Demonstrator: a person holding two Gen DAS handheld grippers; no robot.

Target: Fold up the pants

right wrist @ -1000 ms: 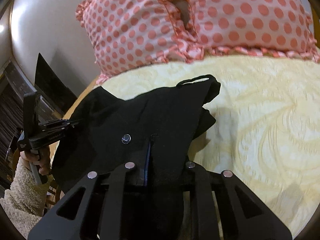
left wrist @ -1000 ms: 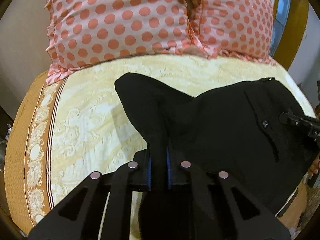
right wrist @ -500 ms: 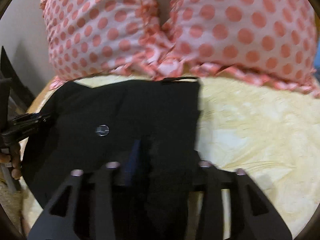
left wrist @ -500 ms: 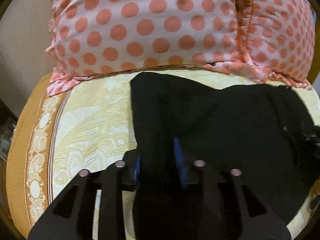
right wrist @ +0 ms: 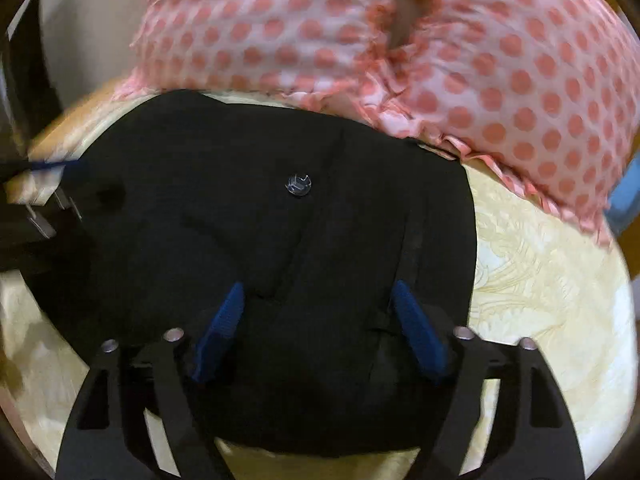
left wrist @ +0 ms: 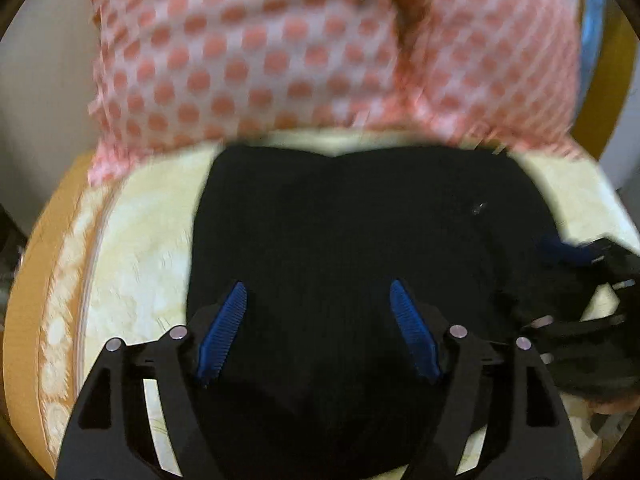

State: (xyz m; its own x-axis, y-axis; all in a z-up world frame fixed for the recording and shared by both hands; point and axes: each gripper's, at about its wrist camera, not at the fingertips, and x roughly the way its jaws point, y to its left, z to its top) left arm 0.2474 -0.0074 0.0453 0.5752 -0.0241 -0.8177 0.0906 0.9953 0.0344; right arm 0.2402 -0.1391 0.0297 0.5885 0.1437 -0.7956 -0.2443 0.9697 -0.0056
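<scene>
On the bed (left wrist: 132, 248), left wrist view: black pants (left wrist: 360, 232) lie flat on the yellow patterned cover, far edge just short of two pink polka-dot pillows (left wrist: 248, 60) at the head. Left tongs (left wrist: 318, 320) stand wide, jaws have just been opening; blue pads (left wrist: 224, 332) sit either side of the cloth w/ fabric below and between them, pads not pressing on it. Right tongs (left wrist: 576, 256) visible at frame's right edge over the pants' right side; view blurred, detail poor. Right wrist view: same pants (right wrist: 280, 240) spread on the bed (right wrist: 552, 300), a metal button (right wrist: 298, 184) showing near the middle, top right corner touching the frilled edge of the pillows (right wrist: 480, 60). Right tongs (right wrist: 318, 320) also wide, jaws have just been opening; blue pads (right wrist: 416, 332) flank the cloth, no grip seen. Left tongs (right wrist: 52, 192) in at far left over the pants' left edge, blurred; its state can't be read from this view.
</scene>
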